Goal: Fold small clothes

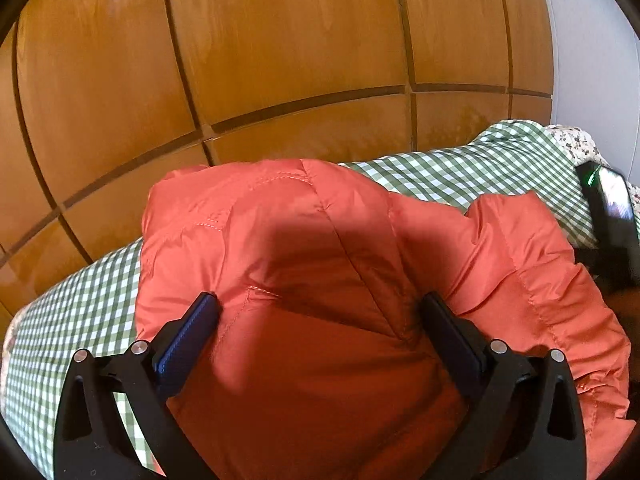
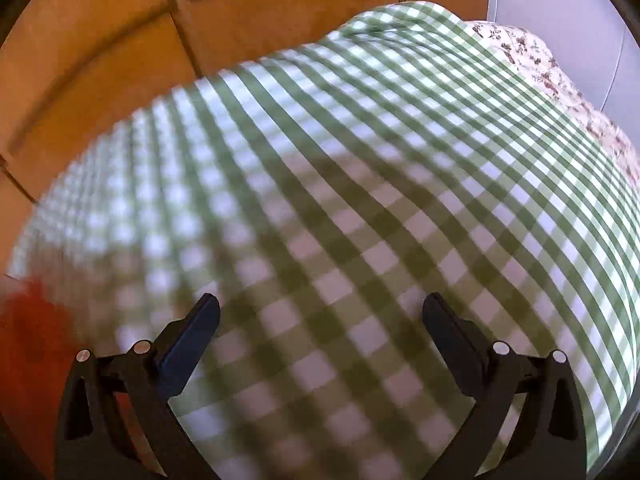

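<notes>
An orange quilted jacket (image 1: 320, 248) lies bunched on a green and white checked cover (image 1: 472, 168). My left gripper (image 1: 320, 308) is open, low over the jacket, its two fingers spread wide on either side of a padded fold, touching or just above the fabric. In the right wrist view my right gripper (image 2: 320, 312) is open above the bare checked cover (image 2: 360, 160), nothing between its fingers. A blurred patch of the orange jacket (image 2: 28, 320) shows at the left edge. The other gripper's black body (image 1: 612, 208) appears at the far right in the left wrist view.
A tall wooden panelled wardrobe (image 1: 240, 60) stands right behind the cover. A flowered fabric (image 2: 560, 80) lies at the far right end, beside a pale wall (image 2: 560, 8). The right wrist view is motion-blurred.
</notes>
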Tool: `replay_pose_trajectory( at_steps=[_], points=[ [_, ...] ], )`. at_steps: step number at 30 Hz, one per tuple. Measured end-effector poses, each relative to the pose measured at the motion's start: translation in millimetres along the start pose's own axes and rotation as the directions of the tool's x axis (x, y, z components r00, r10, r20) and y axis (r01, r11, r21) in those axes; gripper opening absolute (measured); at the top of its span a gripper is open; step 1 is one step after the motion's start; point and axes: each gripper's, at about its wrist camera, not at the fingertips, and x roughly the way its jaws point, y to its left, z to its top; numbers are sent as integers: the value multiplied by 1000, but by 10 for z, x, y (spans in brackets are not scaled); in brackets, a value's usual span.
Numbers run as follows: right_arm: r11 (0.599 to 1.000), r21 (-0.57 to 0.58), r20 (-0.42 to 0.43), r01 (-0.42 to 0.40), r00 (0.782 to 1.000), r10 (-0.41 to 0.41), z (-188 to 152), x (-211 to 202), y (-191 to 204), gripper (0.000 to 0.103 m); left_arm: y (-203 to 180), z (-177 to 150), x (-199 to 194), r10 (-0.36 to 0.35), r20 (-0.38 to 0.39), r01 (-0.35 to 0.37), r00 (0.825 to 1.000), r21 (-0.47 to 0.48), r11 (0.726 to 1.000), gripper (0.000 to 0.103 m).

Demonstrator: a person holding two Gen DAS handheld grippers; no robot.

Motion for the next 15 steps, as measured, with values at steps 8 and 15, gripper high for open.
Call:
replay_pose_trajectory(
  at_steps=[8, 15],
  points=[
    [1000, 0, -11, 2, 1000, -2, -13, -11, -19, 101, 20, -24, 10, 0, 10, 0, 1000, -10, 1000, 100],
    [1000, -7, -13, 11, 1000, -12, 15, 13, 9, 101, 20, -44, 2, 0, 17, 1, 1000, -14, 1000, 100]
  ],
)
